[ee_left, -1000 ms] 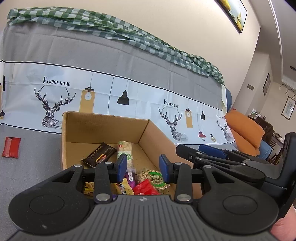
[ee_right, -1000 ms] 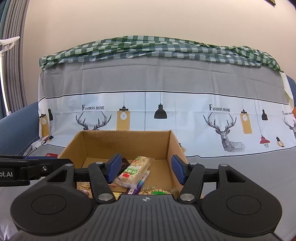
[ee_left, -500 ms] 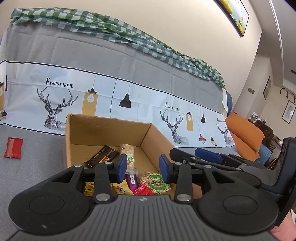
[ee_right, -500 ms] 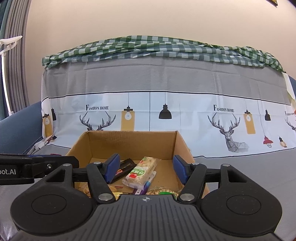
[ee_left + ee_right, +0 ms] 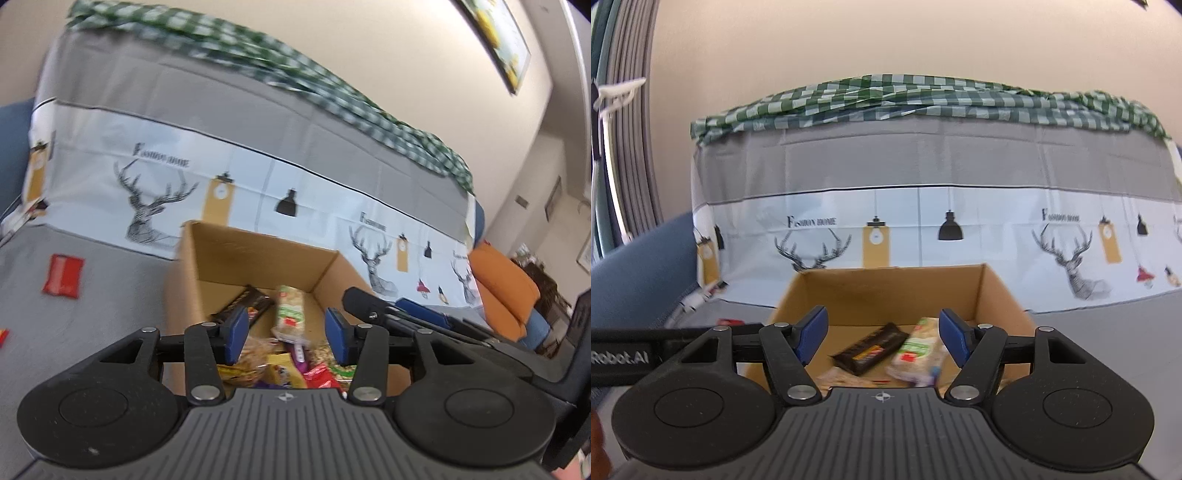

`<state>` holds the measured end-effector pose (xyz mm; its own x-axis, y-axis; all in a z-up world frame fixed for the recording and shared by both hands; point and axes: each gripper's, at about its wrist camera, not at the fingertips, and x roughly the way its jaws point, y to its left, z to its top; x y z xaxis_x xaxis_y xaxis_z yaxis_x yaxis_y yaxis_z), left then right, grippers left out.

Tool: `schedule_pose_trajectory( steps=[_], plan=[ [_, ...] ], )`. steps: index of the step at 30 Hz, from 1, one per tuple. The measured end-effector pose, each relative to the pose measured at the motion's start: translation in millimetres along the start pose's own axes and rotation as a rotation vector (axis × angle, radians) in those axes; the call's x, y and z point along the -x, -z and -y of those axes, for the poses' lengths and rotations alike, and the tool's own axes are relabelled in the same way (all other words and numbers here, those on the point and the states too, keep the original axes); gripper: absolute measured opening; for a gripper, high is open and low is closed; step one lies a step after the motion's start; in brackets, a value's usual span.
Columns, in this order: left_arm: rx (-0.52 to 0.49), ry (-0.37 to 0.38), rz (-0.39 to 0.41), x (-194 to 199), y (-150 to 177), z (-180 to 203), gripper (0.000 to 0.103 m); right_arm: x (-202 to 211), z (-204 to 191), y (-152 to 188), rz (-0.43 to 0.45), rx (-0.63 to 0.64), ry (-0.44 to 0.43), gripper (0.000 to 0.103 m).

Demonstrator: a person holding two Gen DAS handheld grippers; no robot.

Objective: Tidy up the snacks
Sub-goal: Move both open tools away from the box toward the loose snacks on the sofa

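An open cardboard box (image 5: 258,254) (image 5: 886,291) stands on the grey cover and holds several snacks: a dark chocolate bar (image 5: 245,302) (image 5: 868,349), a clear pack with a green label (image 5: 291,314) (image 5: 916,350) and bright wrappers (image 5: 284,373) at its near end. My left gripper (image 5: 282,334) hovers over the box's near end, its jaws opening with nothing gripped between them. My right gripper (image 5: 881,336) hangs above the box too, jaws opening and empty; it also shows in the left wrist view (image 5: 406,314). A red snack packet (image 5: 62,275) lies on the cover left of the box.
A sofa backrest draped in a deer-print cloth (image 5: 923,229) with a green checked cloth (image 5: 923,99) on top rises behind the box. An orange cushion (image 5: 506,288) sits at the right. Another small red item (image 5: 3,336) lies at the far left edge.
Both grippers drew back from the box and their jaws widened. The left view swung so the box and red packet shifted right; more of the box floor shows in the right view.
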<state>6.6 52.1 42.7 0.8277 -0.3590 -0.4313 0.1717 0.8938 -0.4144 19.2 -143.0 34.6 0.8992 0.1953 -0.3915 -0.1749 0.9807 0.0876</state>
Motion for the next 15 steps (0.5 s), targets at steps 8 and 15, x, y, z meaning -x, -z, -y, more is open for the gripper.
schedule_pose_trajectory(
  steps=[8, 15],
  plan=[
    [0.103, -0.069, 0.014, 18, -8, -38, 0.052, -6, -28, 1, -0.026, -0.111, -0.047, 0.068],
    [0.154, -0.126, 0.06, 27, -9, -64, 0.029, -15, -50, 5, -0.049, -0.162, -0.088, 0.061]
  ],
)
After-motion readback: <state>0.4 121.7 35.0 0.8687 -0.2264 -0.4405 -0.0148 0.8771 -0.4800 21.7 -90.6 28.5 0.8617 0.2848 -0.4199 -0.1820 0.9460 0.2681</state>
